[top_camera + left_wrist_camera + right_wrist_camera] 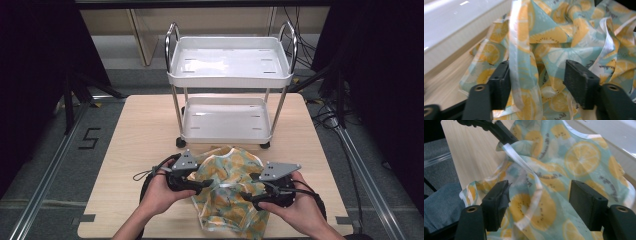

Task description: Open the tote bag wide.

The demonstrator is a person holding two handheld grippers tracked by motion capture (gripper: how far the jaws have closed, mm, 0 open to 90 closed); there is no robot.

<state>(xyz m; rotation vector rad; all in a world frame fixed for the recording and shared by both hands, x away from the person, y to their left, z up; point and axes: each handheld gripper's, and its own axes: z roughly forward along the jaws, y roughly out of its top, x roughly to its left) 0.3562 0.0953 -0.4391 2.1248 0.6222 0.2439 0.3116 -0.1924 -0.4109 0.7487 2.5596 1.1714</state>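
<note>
A crumpled lemon-print cloth (230,192) lay on the wooden table (140,150) just in front of the white two-tier cart (227,95). The left gripper (207,184) and right gripper (245,196) flanked it, jaws parted around loose folds, pads not pressing.

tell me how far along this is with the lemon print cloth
Early. The lemon print cloth lies crumpled on the table, nothing tidied. In hand: left gripper and right gripper straddle folds, jaws open. Left: gripping and straightening it; the cart holds nothing.
</note>
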